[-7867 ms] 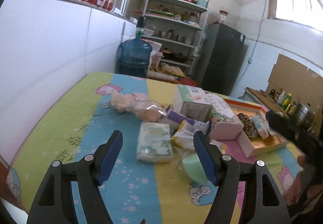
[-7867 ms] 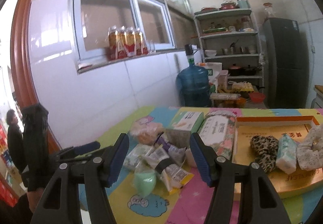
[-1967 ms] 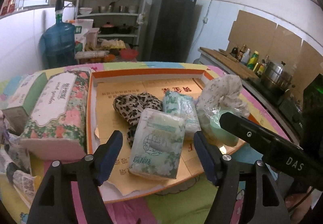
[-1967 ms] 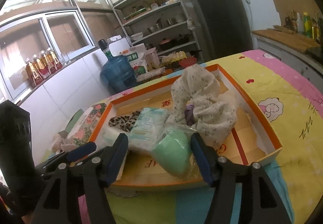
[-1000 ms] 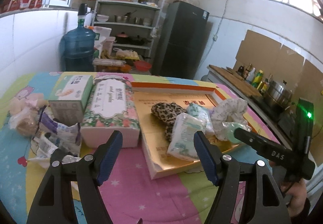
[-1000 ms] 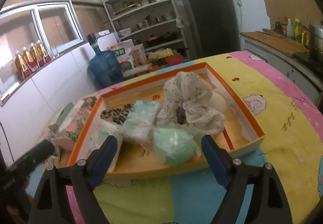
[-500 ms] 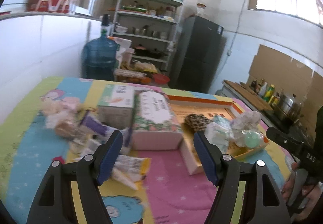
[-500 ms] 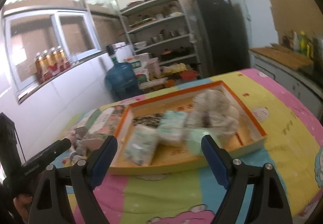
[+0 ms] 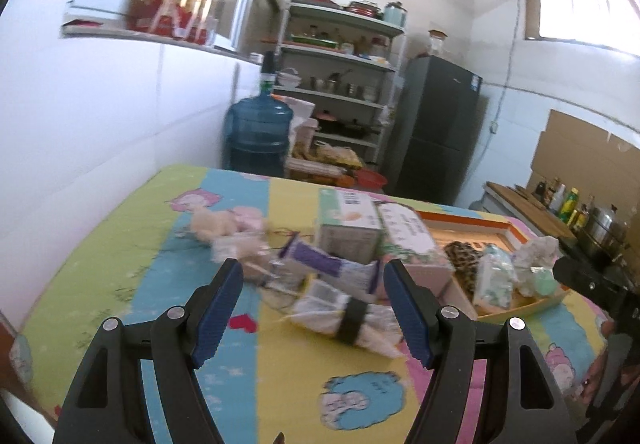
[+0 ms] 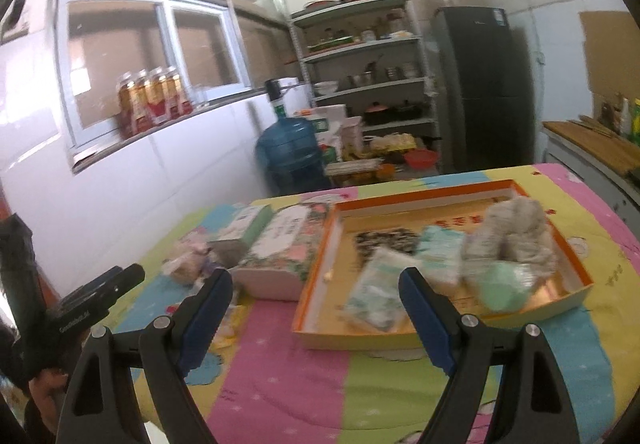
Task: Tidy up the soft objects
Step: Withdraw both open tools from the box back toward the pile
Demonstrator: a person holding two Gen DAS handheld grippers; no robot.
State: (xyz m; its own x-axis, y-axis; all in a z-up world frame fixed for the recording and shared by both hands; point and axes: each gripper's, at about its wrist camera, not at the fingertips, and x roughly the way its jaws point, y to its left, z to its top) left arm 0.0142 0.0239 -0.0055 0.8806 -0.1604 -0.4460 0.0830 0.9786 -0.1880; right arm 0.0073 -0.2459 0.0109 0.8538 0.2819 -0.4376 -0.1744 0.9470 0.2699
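Note:
An orange-rimmed tray (image 10: 420,193) holds a leopard cloth (image 10: 386,240), two tissue packs (image 10: 376,294), a crumpled pale cloth (image 10: 516,230) and a bagged green sponge (image 10: 504,290). The tray also shows in the left wrist view (image 9: 470,224). My left gripper (image 9: 314,308) is open and empty above a banded snack packet (image 9: 346,312). Bagged soft buns (image 9: 224,226) lie beyond it. My right gripper (image 10: 316,310) is open and empty, in front of the tray's near edge.
A floral tissue box (image 10: 286,248) and a green carton (image 9: 346,230) stand left of the tray among loose packets. The table has a colourful cartoon cloth (image 9: 280,384). A white wall, water jug (image 9: 258,132), shelves and fridge stand behind.
Both grippers have released their items into the tray and drawn back. The left gripper has swung left toward the packets and buns. The right gripper has pulled away from the tray.

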